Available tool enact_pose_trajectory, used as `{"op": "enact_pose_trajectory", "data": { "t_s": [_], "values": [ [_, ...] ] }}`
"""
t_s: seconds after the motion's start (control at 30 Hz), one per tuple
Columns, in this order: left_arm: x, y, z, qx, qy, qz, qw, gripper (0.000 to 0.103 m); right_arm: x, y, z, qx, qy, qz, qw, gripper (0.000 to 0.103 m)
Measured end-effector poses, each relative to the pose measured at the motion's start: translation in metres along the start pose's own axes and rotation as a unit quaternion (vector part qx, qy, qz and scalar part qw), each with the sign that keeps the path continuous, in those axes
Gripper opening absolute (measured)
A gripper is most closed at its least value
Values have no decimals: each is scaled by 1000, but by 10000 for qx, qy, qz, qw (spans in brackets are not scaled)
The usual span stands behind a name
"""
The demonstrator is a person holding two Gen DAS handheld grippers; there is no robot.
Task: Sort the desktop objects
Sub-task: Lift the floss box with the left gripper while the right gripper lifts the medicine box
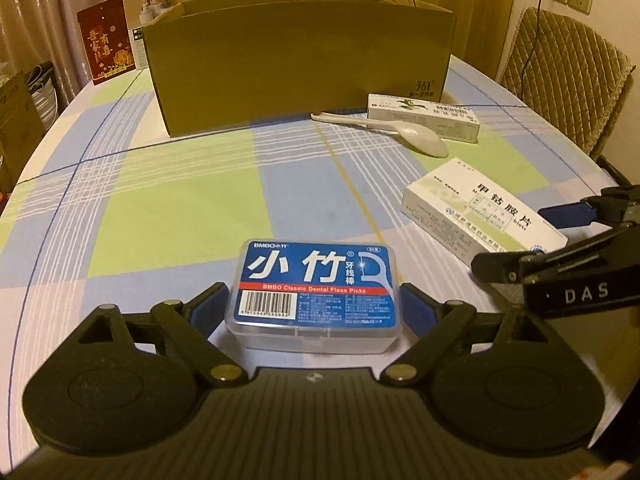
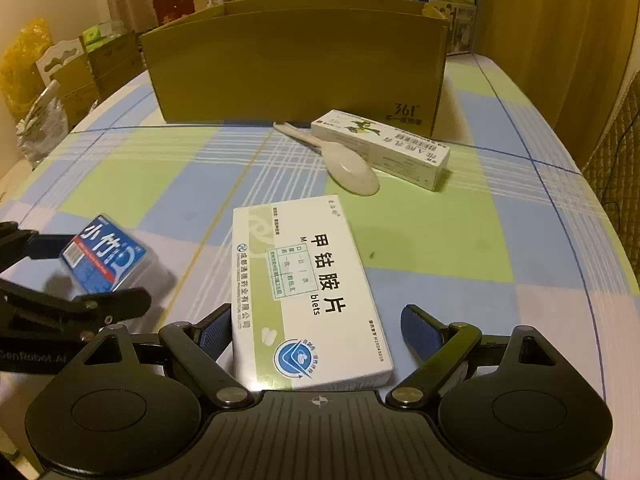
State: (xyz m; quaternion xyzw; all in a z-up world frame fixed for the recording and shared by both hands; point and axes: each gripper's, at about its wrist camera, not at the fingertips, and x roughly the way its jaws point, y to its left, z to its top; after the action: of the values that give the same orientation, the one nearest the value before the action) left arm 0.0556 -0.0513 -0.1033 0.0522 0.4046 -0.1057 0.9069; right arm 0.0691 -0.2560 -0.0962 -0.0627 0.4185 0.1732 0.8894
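A blue dental floss picks box (image 1: 314, 292) lies flat on the checked tablecloth between the fingers of my left gripper (image 1: 314, 308). The pads stand close beside its two short sides, and the jaws are open. A white tablet box (image 2: 304, 288) lies between the fingers of my right gripper (image 2: 320, 332), which is also open. Its left pad (image 2: 216, 336) is near the box's edge and its right pad stands well apart. In the right wrist view the left gripper (image 2: 92, 276) and the floss box (image 2: 104, 256) show at the left edge.
An open cardboard box (image 1: 300, 68) stands upright at the back of the table. In front of it lie a white spoon (image 1: 400, 130) and a long white carton (image 1: 424, 116). A padded chair (image 1: 560, 80) stands at the right, and boxes are stacked behind the cardboard box.
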Motion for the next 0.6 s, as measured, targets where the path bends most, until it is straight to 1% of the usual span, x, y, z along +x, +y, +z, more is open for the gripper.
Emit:
{"op": "enact_pose_trajectory", "data": {
  "t_s": [0.17,0.33,0.43,0.6],
  "values": [
    [3,2,-1,-95,-9,31,9999,88,3,2,4,-170,-112,-22,9998,86],
    [4,2,-1,-133,-5,37,9999,88,8,0,7,-75,-96,56,9999,86],
    [5,3,-2,-132,18,29,9999,88,10,1,8,-124,-112,61,9998,85],
    [6,3,-3,-138,1,16,9999,88,13,3,10,-237,-118,115,9996,76]
  ]
}}
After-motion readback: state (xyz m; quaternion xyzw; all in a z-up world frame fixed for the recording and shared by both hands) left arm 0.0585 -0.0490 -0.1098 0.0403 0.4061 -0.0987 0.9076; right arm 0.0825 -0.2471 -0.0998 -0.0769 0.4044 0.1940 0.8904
